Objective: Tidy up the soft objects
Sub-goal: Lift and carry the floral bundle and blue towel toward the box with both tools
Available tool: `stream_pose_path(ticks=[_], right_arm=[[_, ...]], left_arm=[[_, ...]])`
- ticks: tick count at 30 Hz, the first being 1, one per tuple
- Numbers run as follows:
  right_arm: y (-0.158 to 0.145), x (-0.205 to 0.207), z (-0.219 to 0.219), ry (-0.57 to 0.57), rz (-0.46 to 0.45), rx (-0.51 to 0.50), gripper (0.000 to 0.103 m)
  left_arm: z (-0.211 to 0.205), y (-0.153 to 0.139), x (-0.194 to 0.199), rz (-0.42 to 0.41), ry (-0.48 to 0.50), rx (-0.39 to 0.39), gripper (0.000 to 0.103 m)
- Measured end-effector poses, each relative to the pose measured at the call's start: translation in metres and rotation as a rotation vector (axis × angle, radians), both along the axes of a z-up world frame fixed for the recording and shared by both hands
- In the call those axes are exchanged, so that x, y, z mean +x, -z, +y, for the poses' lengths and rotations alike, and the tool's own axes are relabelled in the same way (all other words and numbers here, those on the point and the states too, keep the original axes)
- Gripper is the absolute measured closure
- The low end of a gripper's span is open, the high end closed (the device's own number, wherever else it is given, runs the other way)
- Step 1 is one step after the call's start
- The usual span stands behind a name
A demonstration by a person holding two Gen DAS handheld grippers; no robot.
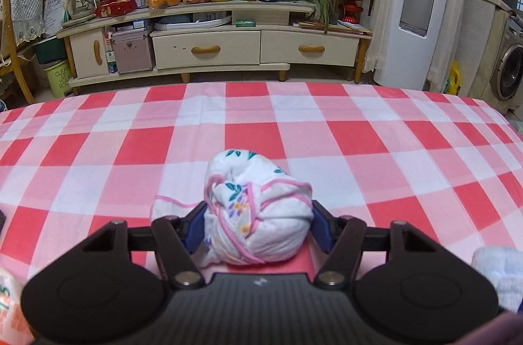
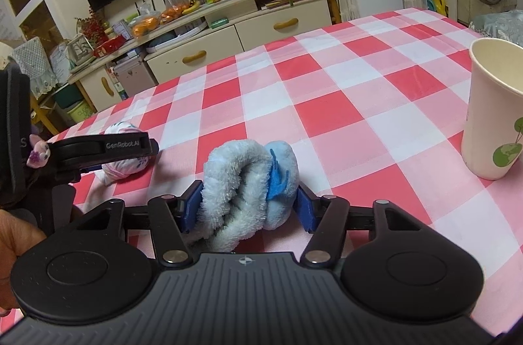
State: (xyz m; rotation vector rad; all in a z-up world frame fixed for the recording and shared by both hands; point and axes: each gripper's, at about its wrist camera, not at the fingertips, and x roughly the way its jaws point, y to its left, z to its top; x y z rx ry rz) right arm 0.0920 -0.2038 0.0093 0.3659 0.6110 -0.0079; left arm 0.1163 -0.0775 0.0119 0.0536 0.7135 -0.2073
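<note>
My left claw (image 1: 258, 225) is closed around a white bundle (image 1: 258, 207), its blue pads pressed against both sides. The bundle is a thin cloth rolled and knotted into a rounded lump, white with pink edging and small teal, purple and yellow flower prints. A loose flap (image 1: 171, 204) of the same cloth trails out to its left onto the table (image 1: 359, 149), which wears a red, pink and white check cover. The bundle sits on the table close in front of me.

From the right wrist view that same bundle (image 2: 126, 163) shows at the left, half hidden behind the left claw's (image 2: 94, 170) black arm.

My right claw (image 2: 250, 207) is closed on a blue roll (image 2: 248, 188), gripped from both sides. It is a fluffy pale-blue towel rolled into a thick coil, with a smoother light-blue part on its right and a strip of darker blue between them; I can't quite tell whether that strip is a tag or a tie. It rests on the table near its front edge.

Further right stands a paper cup (image 2: 493, 113), upright, white with a green globe print, well apart from the roll.
</note>
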Motion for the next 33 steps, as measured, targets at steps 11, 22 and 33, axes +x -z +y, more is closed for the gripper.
stream_pose_path(ticks=[11,22,33], right_arm=[[0.000,-0.002,0.004,-0.010,-0.015,-0.028,0.032],[0.001,-0.015,0.011,-0.013,-0.040,-0.083,0.033],[0.002,-0.039,0.020,-0.015,-0.036,-0.135,0.033]], left_arm=[[0.014,-0.002,-0.036,0.011,0.018,0.024,0.040],[0.023,0.000,-0.090,0.010,0.062,0.034,0.040],[0.042,0.001,-0.141,-0.003,0.100,0.049,0.040]])
